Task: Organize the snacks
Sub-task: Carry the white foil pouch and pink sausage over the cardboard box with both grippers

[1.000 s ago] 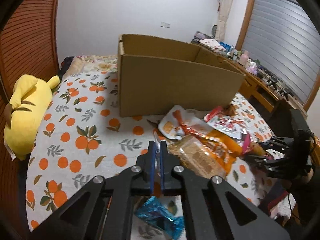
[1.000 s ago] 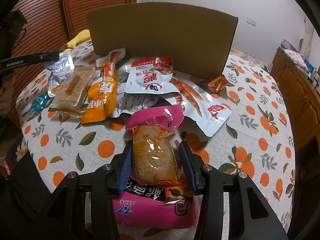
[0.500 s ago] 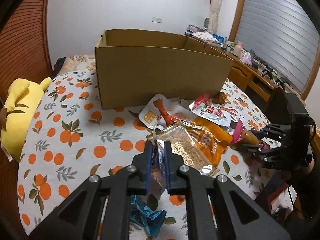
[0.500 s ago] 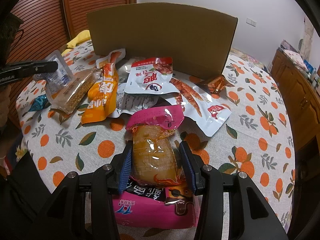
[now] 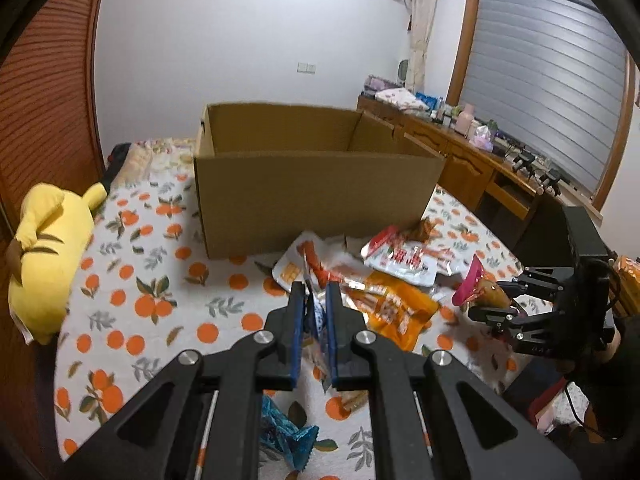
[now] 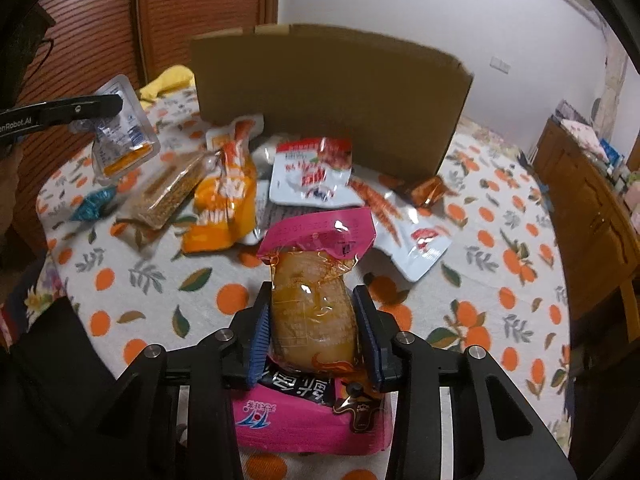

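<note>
From the left wrist, the left gripper (image 5: 315,300) is clamped on a thin clear packet (image 5: 318,322) held edge-on above the orange-print cloth (image 5: 132,280); the open cardboard box (image 5: 316,196) stands beyond, snack packs heaped at its foot, a blue wrapper (image 5: 286,438) below the fingers, a yellow plush (image 5: 44,256) at the left. From the right wrist, the right gripper (image 6: 314,332) grips a pink-topped pouch (image 6: 314,292), raised off the cloth; the clear packet (image 6: 120,136) hangs from the left gripper (image 6: 108,104) at upper left, above a grain bar (image 6: 168,192) and an orange pack (image 6: 224,208); the box (image 6: 328,96) stands behind.
</note>
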`<act>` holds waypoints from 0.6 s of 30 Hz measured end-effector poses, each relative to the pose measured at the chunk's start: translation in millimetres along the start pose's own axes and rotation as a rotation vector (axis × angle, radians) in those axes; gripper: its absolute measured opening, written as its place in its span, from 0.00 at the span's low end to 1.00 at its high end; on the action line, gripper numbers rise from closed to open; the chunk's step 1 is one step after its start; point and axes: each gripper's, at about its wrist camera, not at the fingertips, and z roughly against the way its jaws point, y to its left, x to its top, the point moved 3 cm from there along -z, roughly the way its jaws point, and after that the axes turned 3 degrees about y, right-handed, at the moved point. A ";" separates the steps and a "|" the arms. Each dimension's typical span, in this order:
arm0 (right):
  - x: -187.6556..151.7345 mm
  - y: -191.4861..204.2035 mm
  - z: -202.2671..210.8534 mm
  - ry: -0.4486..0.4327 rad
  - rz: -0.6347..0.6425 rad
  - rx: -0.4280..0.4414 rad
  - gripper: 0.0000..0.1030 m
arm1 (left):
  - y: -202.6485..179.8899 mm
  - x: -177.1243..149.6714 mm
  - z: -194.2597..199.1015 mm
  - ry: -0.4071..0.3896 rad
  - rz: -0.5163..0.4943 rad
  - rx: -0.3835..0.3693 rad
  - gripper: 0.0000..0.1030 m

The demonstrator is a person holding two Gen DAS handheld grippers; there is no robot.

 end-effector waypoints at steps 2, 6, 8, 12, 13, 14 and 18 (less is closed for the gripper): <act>5.8 -4.3 7.0 -0.022 -0.010 -0.002 0.38 | -0.9 8.3 6.4 -0.022 -0.007 -0.001 0.06; 20.6 -12.4 16.5 -0.060 -0.026 0.003 0.38 | -3.5 25.6 11.8 -0.053 -0.018 -0.004 0.06; 30.0 -15.8 19.3 -0.077 -0.026 0.000 0.38 | -5.2 36.1 11.3 -0.066 -0.030 -0.004 0.06; 50.1 -18.5 26.0 -0.110 -0.014 -0.009 0.38 | -5.9 52.6 6.5 -0.079 -0.044 -0.002 0.06; 55.1 -18.7 27.4 -0.118 -0.010 -0.012 0.38 | -5.9 57.0 4.8 -0.080 -0.047 -0.001 0.06; 62.6 -19.7 28.5 -0.128 -0.007 -0.015 0.38 | -5.8 62.2 3.0 -0.082 -0.051 0.000 0.06; 87.1 -22.4 32.5 -0.157 0.000 -0.021 0.38 | -2.3 80.1 -3.7 -0.089 -0.058 0.013 0.06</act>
